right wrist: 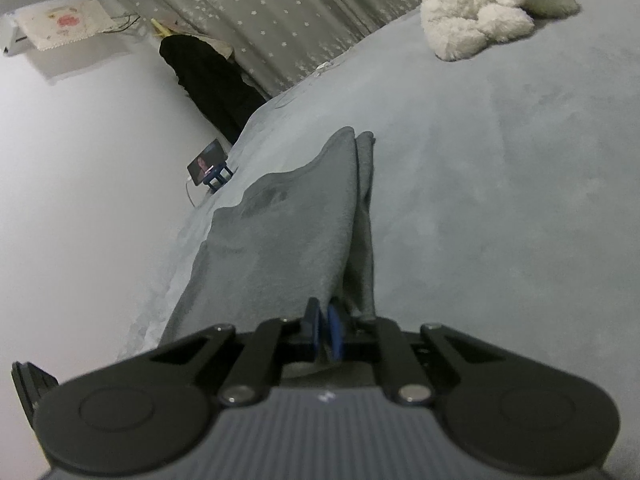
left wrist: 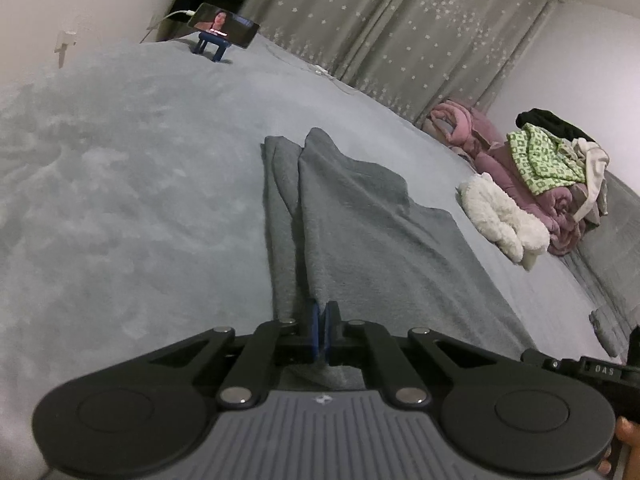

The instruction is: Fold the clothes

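The grey garment (left wrist: 352, 216) lies stretched out on the bed (left wrist: 132, 184), a plain dark-grey knit folded lengthwise so that one broad layer overlaps a narrower strip along its edge, with soft creases running its length. I have both near corners pinched: my left tongs (left wrist: 321, 330) are clamped on one near edge, blue pads pressed together with cloth between them, and my right tongs (right wrist: 325, 334) are closed on the other near edge (right wrist: 288, 240) the same way. The far end of the garment tapers to two points resting on the bed cover. Past that far end, at the bed's edge, I see a phone (left wrist: 224, 24) on a small blue stand (left wrist: 212, 46), its screen lit, a white cable running from it. To one side of the garment sits a fluffy white item (left wrist: 500, 216), and just beyond it a pile of clothes (left wrist: 552, 168): pink, green-patterned, black and cream pieces heaped together. Behind the bed hangs a star-printed curtain (left wrist: 380, 28).
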